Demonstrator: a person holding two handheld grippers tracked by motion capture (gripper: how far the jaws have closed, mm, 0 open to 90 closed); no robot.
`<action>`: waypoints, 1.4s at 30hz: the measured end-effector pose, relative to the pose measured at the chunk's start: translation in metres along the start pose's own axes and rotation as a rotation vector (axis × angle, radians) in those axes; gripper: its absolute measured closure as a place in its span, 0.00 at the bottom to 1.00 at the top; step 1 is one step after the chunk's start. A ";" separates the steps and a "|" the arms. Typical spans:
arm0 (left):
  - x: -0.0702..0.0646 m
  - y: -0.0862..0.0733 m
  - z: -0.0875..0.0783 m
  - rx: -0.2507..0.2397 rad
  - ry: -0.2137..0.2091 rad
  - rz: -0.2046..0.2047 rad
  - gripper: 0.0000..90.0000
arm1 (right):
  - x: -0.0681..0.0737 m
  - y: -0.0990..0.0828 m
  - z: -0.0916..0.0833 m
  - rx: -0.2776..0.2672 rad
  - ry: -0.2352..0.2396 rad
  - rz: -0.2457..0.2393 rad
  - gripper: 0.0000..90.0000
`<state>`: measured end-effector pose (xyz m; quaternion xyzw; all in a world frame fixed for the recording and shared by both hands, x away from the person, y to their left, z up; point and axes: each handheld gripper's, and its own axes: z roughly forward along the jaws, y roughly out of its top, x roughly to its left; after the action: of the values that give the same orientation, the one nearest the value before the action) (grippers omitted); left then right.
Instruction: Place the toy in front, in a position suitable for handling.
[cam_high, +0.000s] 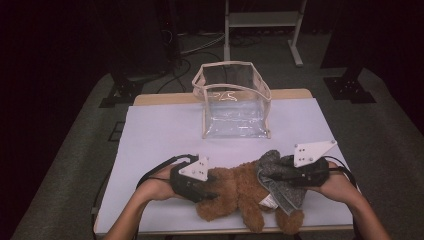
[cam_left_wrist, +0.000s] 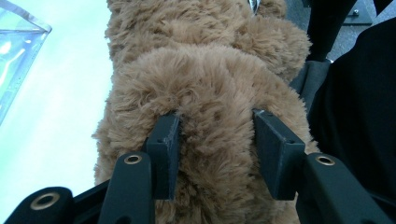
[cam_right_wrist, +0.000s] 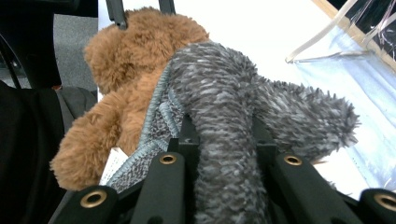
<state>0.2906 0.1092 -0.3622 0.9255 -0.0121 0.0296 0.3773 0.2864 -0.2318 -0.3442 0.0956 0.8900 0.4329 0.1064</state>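
Scene: a bench (cam_high: 150, 130) under a pale sheet, seen from above, dark floor around it.
Bear: a brown plush bear (cam_high: 235, 192) lies at the lower centre of the high view, near the bench's front edge, between the 2 hands.
Garment: a grey fuzzy garment (cam_high: 277, 175) covers the bear's right part in the high view; a white tag shows at its lower edge.
Left hand-held gripper: the left hand-held gripper (cam_high: 207, 187) sits at the lower left of centre in the high view, touching the bear's left end.
Left state: in the left gripper view the 2 black jaws press into the brown fur from both sides, clenched on a rounded part of the bear (cam_left_wrist: 205, 93).
Right hand-held gripper: the right hand-held gripper (cam_high: 272, 176) sits at the lower right of centre in the high view, on the grey garment.
Right state: in the right gripper view a thick fold of the garment (cam_right_wrist: 224, 107) runs down between the jaws, which hug it on both sides, so it grasps the garment.
Bag: a clear bag (cam_high: 232, 100) with pale trim stands upright and open at the upper centre of the high view, apart from the bear.
Hands: both hands come in from the bottom edge, 1 on each hand-held gripper.
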 end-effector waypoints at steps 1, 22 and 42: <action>0.000 -0.001 0.000 -0.006 -0.001 -0.001 0.59 | -0.001 -0.009 -0.002 -0.013 0.004 0.030 0.81; 0.000 0.002 -0.001 0.024 -0.005 0.010 0.59 | -0.005 -0.047 -0.022 -0.027 -0.036 0.134 0.80; 0.002 0.008 0.004 0.028 -0.010 0.030 0.59 | 0.000 0.022 0.014 0.004 0.053 -0.046 0.80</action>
<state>0.2925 0.1005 -0.3588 0.9306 -0.0273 0.0308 0.3638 0.2922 -0.2080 -0.3350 0.0636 0.8954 0.4310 0.0924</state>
